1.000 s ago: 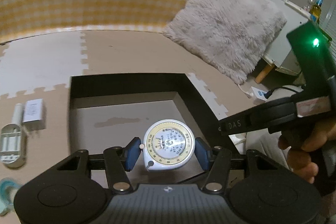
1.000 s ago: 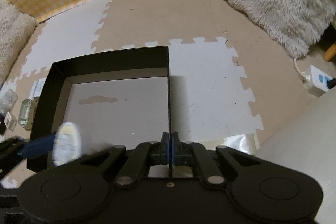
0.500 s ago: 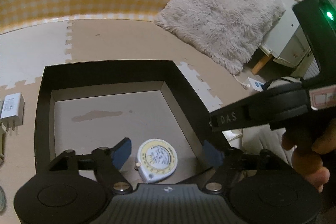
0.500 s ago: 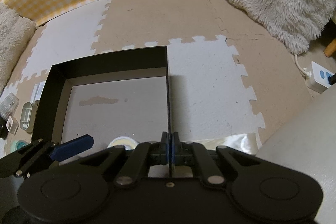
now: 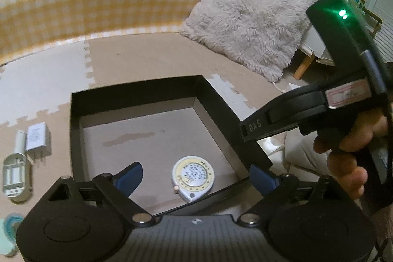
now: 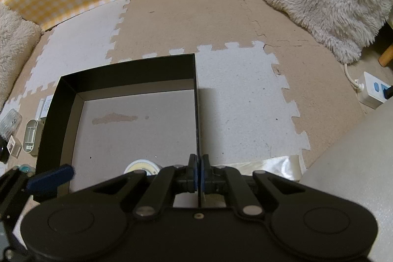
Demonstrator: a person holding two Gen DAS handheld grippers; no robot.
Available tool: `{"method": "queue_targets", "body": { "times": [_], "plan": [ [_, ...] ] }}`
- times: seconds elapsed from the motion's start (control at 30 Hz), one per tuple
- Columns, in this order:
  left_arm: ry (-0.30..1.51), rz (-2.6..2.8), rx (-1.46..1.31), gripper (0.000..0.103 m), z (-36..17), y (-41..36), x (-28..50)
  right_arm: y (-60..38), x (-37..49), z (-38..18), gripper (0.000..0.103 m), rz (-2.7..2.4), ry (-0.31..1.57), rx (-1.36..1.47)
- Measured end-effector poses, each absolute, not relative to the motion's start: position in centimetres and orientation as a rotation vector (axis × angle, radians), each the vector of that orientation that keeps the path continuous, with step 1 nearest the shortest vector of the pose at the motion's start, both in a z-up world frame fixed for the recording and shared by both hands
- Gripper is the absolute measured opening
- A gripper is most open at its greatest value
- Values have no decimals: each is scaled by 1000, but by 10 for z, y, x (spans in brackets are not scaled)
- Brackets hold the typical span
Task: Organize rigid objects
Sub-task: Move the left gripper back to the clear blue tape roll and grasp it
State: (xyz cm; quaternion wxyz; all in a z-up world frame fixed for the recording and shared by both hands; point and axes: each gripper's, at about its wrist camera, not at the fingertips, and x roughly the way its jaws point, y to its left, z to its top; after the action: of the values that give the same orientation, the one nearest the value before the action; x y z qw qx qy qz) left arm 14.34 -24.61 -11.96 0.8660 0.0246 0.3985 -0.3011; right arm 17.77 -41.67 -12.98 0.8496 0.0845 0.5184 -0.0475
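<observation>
Our left gripper (image 5: 195, 177) hangs spread wide above the tape measure (image 5: 192, 174), which lies flat inside the black box (image 5: 152, 92); our right gripper (image 6: 198, 174) pinches the box's right wall.

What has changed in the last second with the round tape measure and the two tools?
The left tool opened and let go of the tape measure, which dropped and now lies flat on the black box floor. The right tool stayed shut on the box's right wall.
</observation>
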Motion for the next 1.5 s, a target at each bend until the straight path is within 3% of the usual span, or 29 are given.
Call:
{"method": "queue_targets", "body": {
  "times": [0.3,0.83,1.5],
  "plan": [
    [807,-574,78,103,-98,-218,128,-417,177,-130,3,-100,1092,177],
    [717,-426,72,103,-50,-137,102,-414,180,-130,3,-108,1105,152],
    [721,-260,136,103,-97,-52,122,-414,185,-130,3,-78,1145,145]
  ]
}}
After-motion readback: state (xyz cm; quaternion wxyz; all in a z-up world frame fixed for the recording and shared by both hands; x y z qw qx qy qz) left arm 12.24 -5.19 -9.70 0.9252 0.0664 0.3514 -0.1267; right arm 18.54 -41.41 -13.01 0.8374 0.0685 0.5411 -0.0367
